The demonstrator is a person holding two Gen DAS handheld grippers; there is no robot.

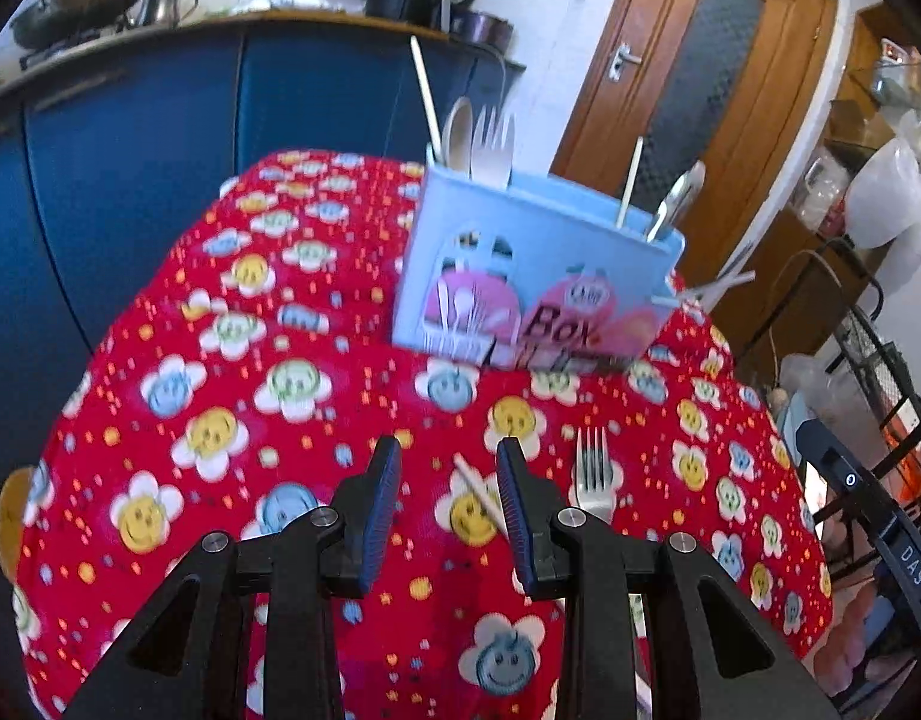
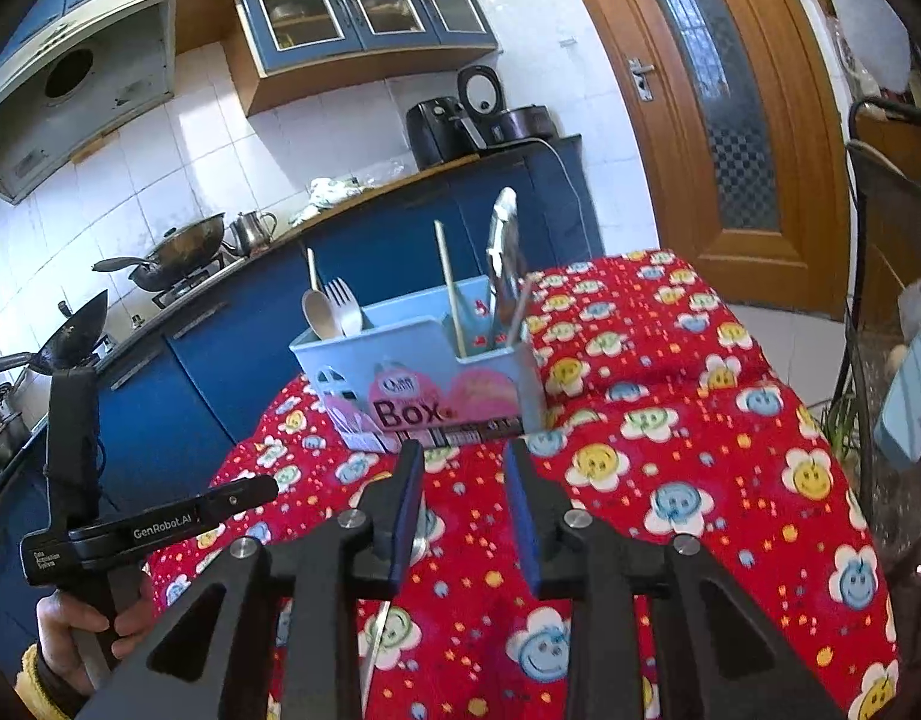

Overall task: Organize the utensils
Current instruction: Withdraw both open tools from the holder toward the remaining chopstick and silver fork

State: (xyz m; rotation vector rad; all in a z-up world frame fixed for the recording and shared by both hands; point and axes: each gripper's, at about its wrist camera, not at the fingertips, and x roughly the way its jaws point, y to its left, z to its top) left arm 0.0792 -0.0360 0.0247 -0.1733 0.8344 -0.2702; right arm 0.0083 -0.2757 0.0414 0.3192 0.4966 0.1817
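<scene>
A light blue utensil box (image 1: 538,276) marked "Box" stands on the red flowered tablecloth (image 1: 232,360); it also shows in the right wrist view (image 2: 424,372). It holds a wooden spoon (image 1: 458,138), a pale fork (image 1: 493,141), chopsticks and metal utensils (image 2: 501,252). A metal fork (image 1: 592,474) and a chopstick (image 1: 481,495) lie on the cloth by my left gripper (image 1: 448,450), which is open and empty above them. My right gripper (image 2: 463,450) is open and empty in front of the box. A thin metal utensil (image 2: 379,636) lies under it, mostly hidden.
Blue kitchen cabinets (image 1: 160,138) with woks and a kettle (image 2: 253,228) stand behind the table. A wooden door (image 1: 700,90) is at the back right. A black wire rack (image 1: 868,372) stands at the table's right. The left gripper's handle (image 2: 76,480) shows at left.
</scene>
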